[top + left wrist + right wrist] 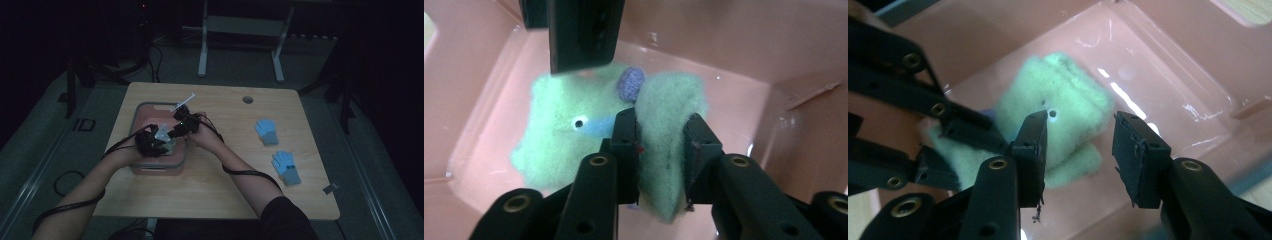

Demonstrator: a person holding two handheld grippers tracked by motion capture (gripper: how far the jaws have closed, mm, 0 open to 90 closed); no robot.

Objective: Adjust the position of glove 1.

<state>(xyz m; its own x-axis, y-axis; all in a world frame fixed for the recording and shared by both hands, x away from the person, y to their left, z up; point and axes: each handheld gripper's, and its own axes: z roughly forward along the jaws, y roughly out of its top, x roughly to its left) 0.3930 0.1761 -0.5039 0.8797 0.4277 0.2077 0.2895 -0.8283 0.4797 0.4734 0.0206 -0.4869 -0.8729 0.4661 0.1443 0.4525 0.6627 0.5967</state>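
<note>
A fuzzy pale green glove (pixel 559 135) with a small eye mark and a purple fingertip lies in the bottom of a pink bin (pixel 150 106) at the table's left. My left gripper (pixel 661 125) reaches down into the bin and is shut on an upright fold of that glove, which fills the gap between its pads. In the right gripper view the green glove (pixel 1068 95) lies just beyond my right gripper (pixel 1080 132), whose jaws stand open with nothing pressed between them. In the high view the left gripper (pixel 152 142) and right gripper (pixel 182 125) sit close together over the bin.
Two light blue gloves (pixel 266 131) (pixel 287 167) lie on the wooden table (pixel 225 190) to the right. A round cable hole (pixel 247 99) sits near the far edge. The bin's pink walls (pixel 1168 30) close in around both grippers. Cables trail off the near left.
</note>
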